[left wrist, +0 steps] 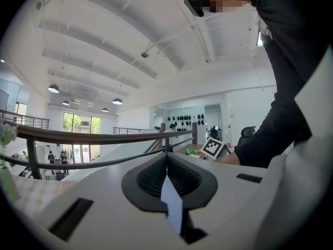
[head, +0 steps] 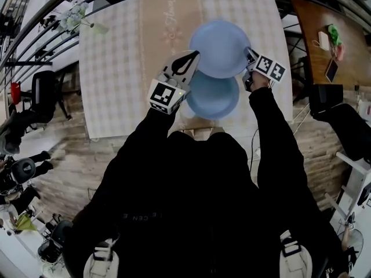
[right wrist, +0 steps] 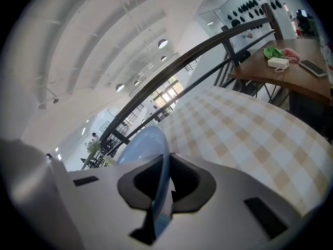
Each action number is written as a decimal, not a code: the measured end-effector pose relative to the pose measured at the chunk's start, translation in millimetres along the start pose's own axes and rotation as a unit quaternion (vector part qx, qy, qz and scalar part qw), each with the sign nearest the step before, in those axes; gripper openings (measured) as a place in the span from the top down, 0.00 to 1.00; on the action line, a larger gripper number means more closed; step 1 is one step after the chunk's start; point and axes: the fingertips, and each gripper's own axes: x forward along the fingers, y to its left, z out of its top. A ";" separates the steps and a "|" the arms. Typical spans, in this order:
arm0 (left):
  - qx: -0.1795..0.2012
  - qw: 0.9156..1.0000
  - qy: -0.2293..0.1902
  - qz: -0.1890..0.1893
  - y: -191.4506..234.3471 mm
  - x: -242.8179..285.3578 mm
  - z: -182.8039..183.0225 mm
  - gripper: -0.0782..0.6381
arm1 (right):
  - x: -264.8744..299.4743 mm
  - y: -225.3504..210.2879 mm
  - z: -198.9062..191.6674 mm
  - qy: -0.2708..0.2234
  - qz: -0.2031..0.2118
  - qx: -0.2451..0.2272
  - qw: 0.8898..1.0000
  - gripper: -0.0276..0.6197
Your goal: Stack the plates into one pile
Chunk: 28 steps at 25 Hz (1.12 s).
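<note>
Looking down from the head view, a checked table (head: 116,68) has two blue plates near its near edge. The far plate (head: 220,45) lies partly over the near plate (head: 211,100) and hides its far edge. The left claw (head: 189,58) has its tip at the left edge of the far plate, and its body is above the left edge of the near plate. The right claw (head: 250,57) is at the right edge of the far plate. A person (head: 203,201) in black holds both claws. This view shows both plates at once, but not how tight the claws are. The left gripper view shows no plate shape. It shows only the ceiling, a railing (left wrist: 104,137) and the right claw's marker cube (left wrist: 213,148), far off and a little to the right. Here the left claw's jaws are pressed together at the tips. A thin pale strip (left wrist: 171,202) shows in the slit between them, and I cannot tell what it is. The right gripper view shows only one plate, the far one, standing up between the jaws. The right claw is almost fully closed and pinches the rim of that plate. The checked table is on the right, and beyond it is a brown side table (right wrist: 291,79) with a phone (right wrist: 314,68) on it. In all there are two plates, two claws and one checked table.
</note>
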 end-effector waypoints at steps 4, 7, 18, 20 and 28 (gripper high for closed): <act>0.001 1.000 0.004 -0.009 -10.3 -13.0 -5.3 0.86 | -19.7 -4.4 -29.5 0.009 0.003 0.017 1.000 0.92; -0.002 1.000 0.007 -0.016 -16.5 -20.6 -8.2 0.86 | -33.6 -7.6 -50.2 0.019 0.002 0.025 1.000 0.92; -0.025 0.999 0.014 -0.039 -35.8 -41.6 -20.3 0.86 | -72.6 -5.2 -122.4 0.045 0.014 0.034 0.998 0.92; -0.024 0.999 0.014 -0.043 -39.4 -43.6 -21.2 0.86 | -77.1 -5.9 -133.3 0.048 0.014 0.041 0.998 0.92; -0.036 0.998 0.024 -0.052 -49.0 -53.3 -31.9 0.86 | -85.1 -15.1 -164.4 0.062 -0.005 0.051 0.997 0.91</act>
